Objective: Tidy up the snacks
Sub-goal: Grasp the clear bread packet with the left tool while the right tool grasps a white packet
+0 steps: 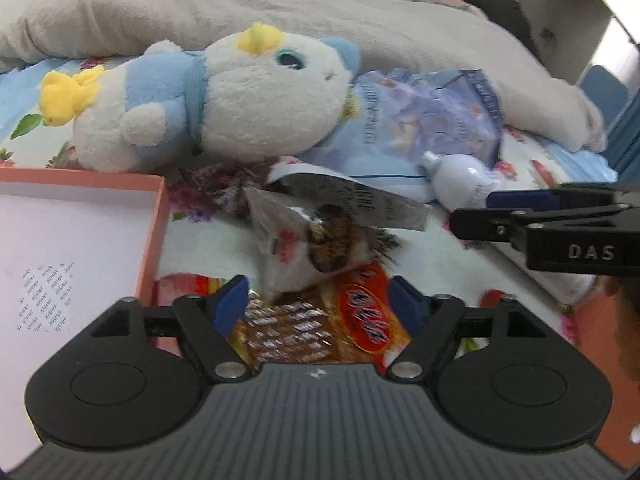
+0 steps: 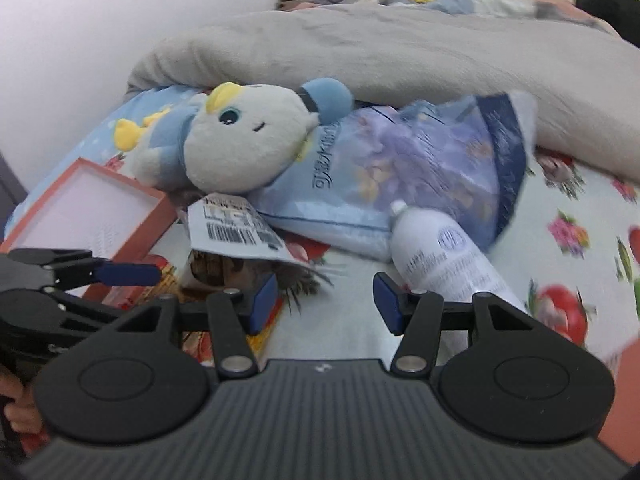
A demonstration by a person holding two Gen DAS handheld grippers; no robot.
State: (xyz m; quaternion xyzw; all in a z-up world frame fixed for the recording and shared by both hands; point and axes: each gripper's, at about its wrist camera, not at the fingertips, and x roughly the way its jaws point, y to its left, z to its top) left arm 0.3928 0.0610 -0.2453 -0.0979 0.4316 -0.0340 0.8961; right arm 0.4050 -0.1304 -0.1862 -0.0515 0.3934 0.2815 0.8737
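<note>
Snack packs lie in a heap on a flowered bedsheet. My left gripper (image 1: 318,306) stands open over an orange snack pack (image 1: 352,320), its blue pads on either side and clear of it. Just beyond lies a white packet (image 1: 304,240) with a brown picture and a barcode flap (image 2: 232,228). A big pale-blue snack bag (image 1: 420,120) rests further back, partly under a plush toy. My right gripper (image 2: 325,302) is open with only sheet between its pads, next to a white bottle (image 2: 440,256). It also shows side-on at the right of the left wrist view (image 1: 492,210).
An open salmon-pink box (image 1: 152,240) with a white inside sits at the left, touching the heap. A white-and-blue plush toy (image 1: 224,100) lies behind the snacks. A grey blanket (image 1: 280,12) is bunched along the back. The left gripper (image 2: 120,276) appears at the left edge.
</note>
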